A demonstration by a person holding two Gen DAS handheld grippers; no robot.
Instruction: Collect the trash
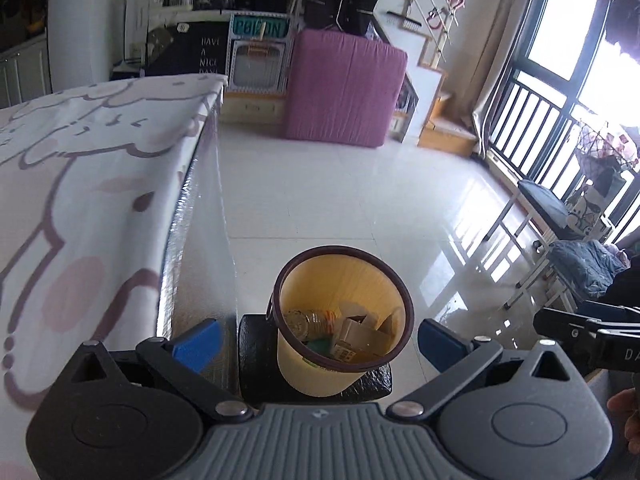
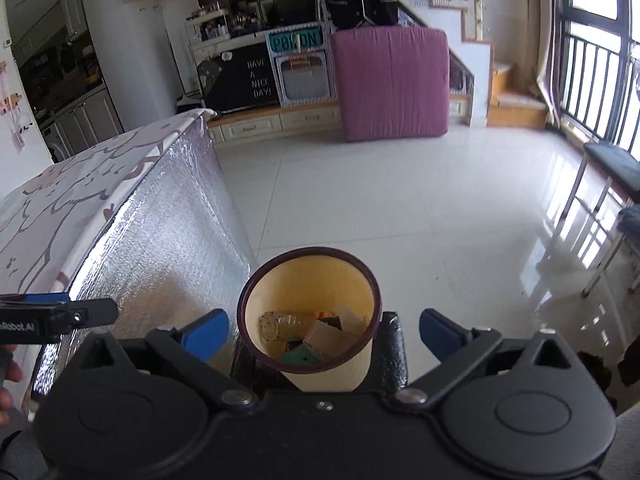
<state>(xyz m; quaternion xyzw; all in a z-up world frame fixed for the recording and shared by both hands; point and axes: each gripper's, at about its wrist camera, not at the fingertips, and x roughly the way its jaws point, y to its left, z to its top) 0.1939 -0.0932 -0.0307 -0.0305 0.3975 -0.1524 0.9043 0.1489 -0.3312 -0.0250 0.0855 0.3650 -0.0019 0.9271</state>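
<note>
Both claws — left claw and right claw — gape wide, empty; the bin, perched on a black stand beside the counter edge, could tip if bumped.

The left hand-held gripper has a ribbed grey body, black linkage arms fixed with silver screws, and blue fingertip pads. The right hand-held gripper is all black, with matching blue pads.
</note>
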